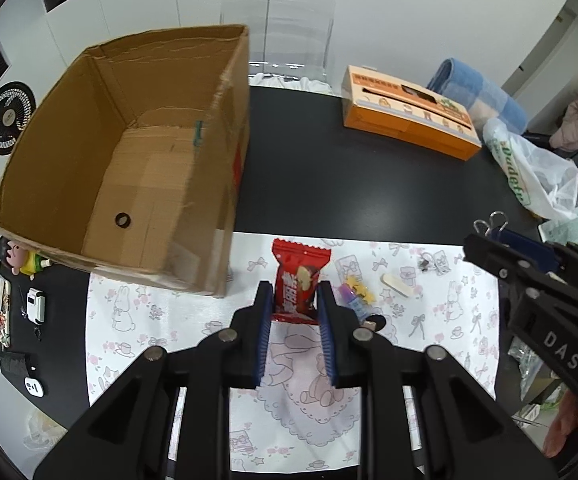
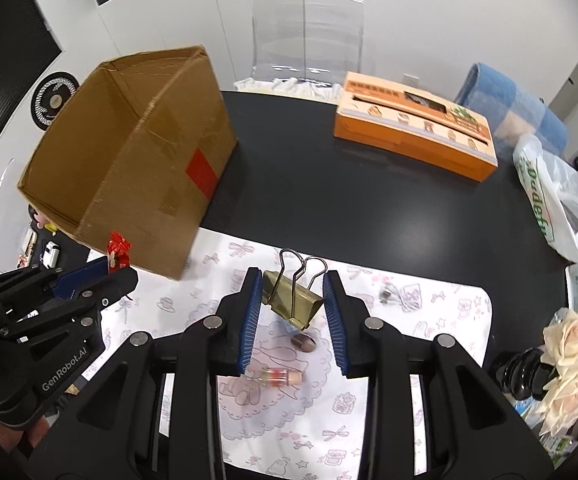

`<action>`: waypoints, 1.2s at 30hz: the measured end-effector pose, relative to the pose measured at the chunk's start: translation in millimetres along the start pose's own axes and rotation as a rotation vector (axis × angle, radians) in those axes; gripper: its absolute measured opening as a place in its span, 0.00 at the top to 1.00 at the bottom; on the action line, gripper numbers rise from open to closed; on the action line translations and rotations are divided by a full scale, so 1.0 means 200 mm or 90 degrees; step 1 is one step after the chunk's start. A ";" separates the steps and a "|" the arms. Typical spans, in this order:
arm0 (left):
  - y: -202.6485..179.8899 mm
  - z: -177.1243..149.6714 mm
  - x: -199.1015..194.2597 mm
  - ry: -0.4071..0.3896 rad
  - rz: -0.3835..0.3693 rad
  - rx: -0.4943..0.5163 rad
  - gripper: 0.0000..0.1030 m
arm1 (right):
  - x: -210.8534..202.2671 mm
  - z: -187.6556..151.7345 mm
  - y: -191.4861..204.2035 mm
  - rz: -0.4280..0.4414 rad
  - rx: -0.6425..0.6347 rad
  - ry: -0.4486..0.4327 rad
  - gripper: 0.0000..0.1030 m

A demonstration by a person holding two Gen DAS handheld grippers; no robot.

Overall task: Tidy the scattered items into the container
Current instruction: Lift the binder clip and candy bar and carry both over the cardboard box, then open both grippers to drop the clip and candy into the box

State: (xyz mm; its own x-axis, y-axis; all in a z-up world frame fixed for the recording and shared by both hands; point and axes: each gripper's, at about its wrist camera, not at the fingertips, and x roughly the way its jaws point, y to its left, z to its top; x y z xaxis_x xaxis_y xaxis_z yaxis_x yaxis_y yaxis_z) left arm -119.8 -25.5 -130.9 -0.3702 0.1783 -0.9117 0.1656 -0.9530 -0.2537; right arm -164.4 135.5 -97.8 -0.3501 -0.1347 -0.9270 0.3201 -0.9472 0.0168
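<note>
My left gripper [image 1: 293,300] is shut on a red candy packet [image 1: 297,280] and holds it above the patterned mat [image 1: 161,320], just right of the open cardboard box [image 1: 129,152]. My right gripper [image 2: 291,292] is shut on a gold binder clip [image 2: 293,300] and holds it above the mat [image 2: 429,320]. The box [image 2: 137,168] stands to its left. On the mat lie a small glass bottle [image 2: 279,377], a brown pebble-like item [image 2: 304,342], a purple and yellow item [image 1: 355,294], a cream stick [image 1: 395,285] and a small metal piece [image 2: 387,294].
An orange carton [image 1: 405,116], a blue towel [image 1: 477,92] and a plastic bag [image 1: 529,172] sit at the table's far right. Small trinkets [image 1: 33,304] lie left of the mat. Cream roses [image 2: 569,360] stand at the near right. A clear chair [image 2: 309,32] is behind the table.
</note>
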 end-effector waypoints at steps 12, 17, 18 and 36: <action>0.23 0.06 -0.11 -0.027 0.013 -0.041 0.78 | -0.02 0.14 0.26 0.020 -0.050 -0.015 0.69; 0.34 0.09 -0.15 -0.039 0.019 -0.057 0.78 | -0.03 0.20 0.38 0.030 -0.066 -0.025 0.69; 0.36 0.09 -0.16 -0.042 0.021 -0.060 0.78 | -0.03 0.21 0.40 0.032 -0.068 -0.027 0.69; 0.69 0.12 -0.21 -0.058 0.039 -0.109 0.78 | -0.01 0.33 0.72 0.053 -0.103 -0.036 0.69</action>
State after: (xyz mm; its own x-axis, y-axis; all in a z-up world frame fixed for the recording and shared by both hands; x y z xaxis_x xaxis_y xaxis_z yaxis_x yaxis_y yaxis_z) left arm -102.9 -170.0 -119.4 -0.4352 0.0914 -0.8957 0.3406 -0.9042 -0.2578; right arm -176.3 -19.9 -69.3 -0.3639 -0.2314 -0.9023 0.4857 -0.8736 0.0281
